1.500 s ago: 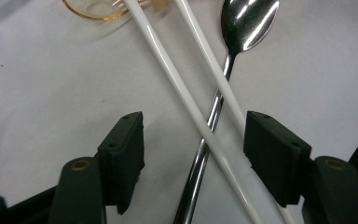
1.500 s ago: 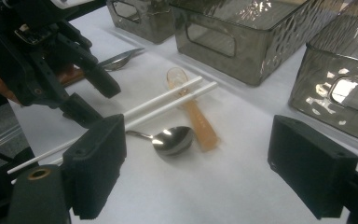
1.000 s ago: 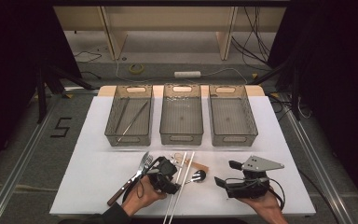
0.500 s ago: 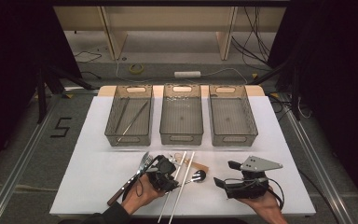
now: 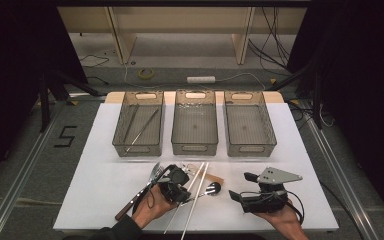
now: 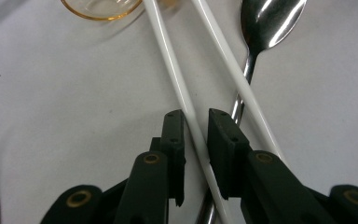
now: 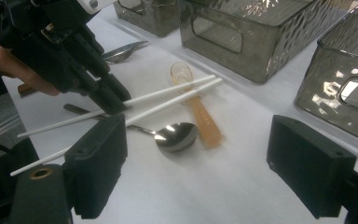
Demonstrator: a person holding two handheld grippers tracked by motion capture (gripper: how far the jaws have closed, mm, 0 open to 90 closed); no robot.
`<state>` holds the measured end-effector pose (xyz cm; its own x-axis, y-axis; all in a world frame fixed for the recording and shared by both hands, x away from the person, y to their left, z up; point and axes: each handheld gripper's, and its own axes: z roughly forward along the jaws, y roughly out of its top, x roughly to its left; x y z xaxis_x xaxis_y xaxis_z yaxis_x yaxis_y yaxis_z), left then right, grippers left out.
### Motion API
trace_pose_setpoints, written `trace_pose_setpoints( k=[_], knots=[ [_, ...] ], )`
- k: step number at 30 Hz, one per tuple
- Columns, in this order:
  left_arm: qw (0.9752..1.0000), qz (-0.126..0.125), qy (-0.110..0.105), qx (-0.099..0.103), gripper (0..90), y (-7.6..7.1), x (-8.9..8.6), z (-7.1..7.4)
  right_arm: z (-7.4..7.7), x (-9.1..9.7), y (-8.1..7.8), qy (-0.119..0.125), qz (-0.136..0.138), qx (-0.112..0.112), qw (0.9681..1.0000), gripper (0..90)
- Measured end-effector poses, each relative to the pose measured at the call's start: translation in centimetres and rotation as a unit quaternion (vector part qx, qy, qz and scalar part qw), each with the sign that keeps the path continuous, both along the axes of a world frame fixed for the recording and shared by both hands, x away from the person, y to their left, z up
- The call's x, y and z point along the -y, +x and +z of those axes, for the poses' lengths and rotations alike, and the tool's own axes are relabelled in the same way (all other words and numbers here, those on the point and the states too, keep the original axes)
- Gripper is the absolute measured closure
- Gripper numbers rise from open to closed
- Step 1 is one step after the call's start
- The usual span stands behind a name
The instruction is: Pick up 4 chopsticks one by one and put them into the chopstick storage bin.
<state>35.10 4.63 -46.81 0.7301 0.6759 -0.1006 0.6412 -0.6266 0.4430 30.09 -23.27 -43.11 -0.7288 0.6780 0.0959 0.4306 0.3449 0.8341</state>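
White chopstick (image 6: 186, 109) lying on desk (image 5: 105, 175) across metal spoon (image 6: 265, 21), between jaws of left gripper (image 6: 196, 122); jaws just closing, narrow gaps remaining, not yet clamped. Right gripper (image 7: 196, 154) wide open, empty, beside tinted bins (image 5: 250, 131).

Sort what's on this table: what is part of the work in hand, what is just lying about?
In hand:
- left gripper, jaws closing around one white chopstick
- second white chopstick

Lying about:
- metal spoon
- amber spoon
- fork
- three bins
- right gripper, open
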Motion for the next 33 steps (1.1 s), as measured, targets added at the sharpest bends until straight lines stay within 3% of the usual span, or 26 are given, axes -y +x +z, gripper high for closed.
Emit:
trace_pose_setpoints(
  k=[5,23,33],
  knots=[
    [1.0,0.002,0.003,0.0,77.4,0.1,0.1,0.01,0.01,-0.01,0.01,0.0,0.001,0.0,1.0,21.0],
    [0.9994,0.026,-0.02,-0.013,82.6,0.62,-0.36,-0.11,-0.05,-0.21,-0.04,-0.001,0.01,-0.001,1.0,21.3],
    [0.9992,0.031,-0.023,-0.01,84.0,0.71,-0.51,-0.13,-0.06,-0.21,-0.04,0.0,0.012,-0.002,0.9999,21.3]
  ],
)
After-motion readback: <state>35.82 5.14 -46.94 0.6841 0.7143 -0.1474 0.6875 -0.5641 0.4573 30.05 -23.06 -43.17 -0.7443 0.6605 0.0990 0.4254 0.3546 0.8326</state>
